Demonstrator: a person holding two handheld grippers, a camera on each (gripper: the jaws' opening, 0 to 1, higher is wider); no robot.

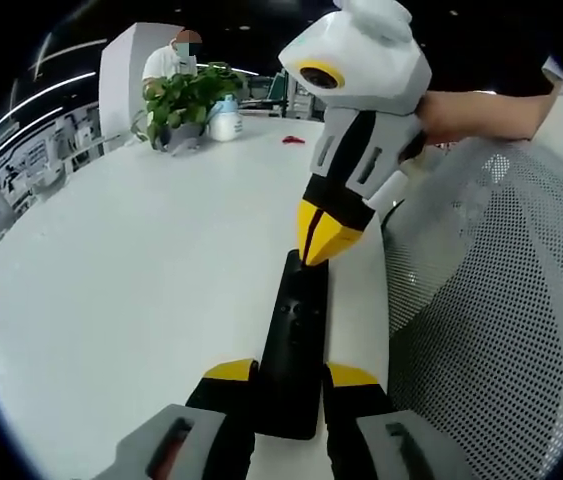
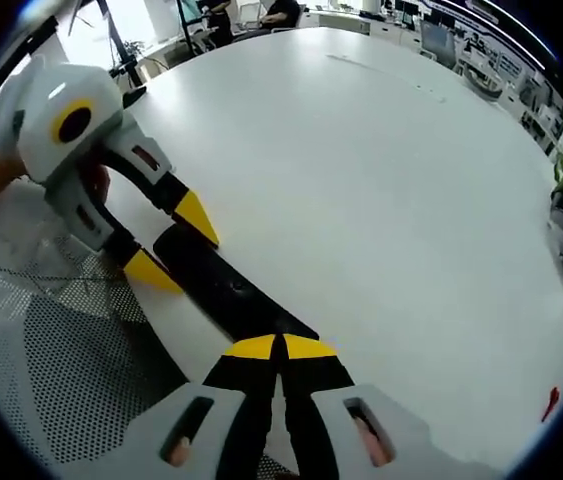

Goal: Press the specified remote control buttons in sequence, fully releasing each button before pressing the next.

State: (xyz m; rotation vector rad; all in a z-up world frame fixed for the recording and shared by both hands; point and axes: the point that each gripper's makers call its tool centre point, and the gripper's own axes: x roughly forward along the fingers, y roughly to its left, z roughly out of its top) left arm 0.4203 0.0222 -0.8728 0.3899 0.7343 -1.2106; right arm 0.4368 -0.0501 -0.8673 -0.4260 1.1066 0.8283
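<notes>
Left hand-held gripper [image 1: 291,375]: remote control [image 1: 294,340] clamped at its near end, long axis pointing away.
Right hand-held gripper [image 2: 281,347]: jaws closed, tips at the remote's far end.

Black remote control [image 1: 294,345] between yellow-tipped fingers [image 1: 229,372] of the left gripper [image 1: 291,375], black behind the tips, then grey with a red mark. White worktop [image 1: 141,260], plain, beyond those fingers. White-and-grey body on the right gripper [image 1: 323,240], black midsection, yellow fingertips and a yellow ring. White mesh chair back [image 1: 501,300], dotted with small holes, right of the fingers. Green leaves on the potted plant [image 1: 186,100] far ahead, grey pot; white bottle [image 1: 225,118] beside it; small red thing [image 1: 292,140] farther right. Same black remote ahead of the right gripper's [image 2: 281,347] yellow fingertips.
</notes>
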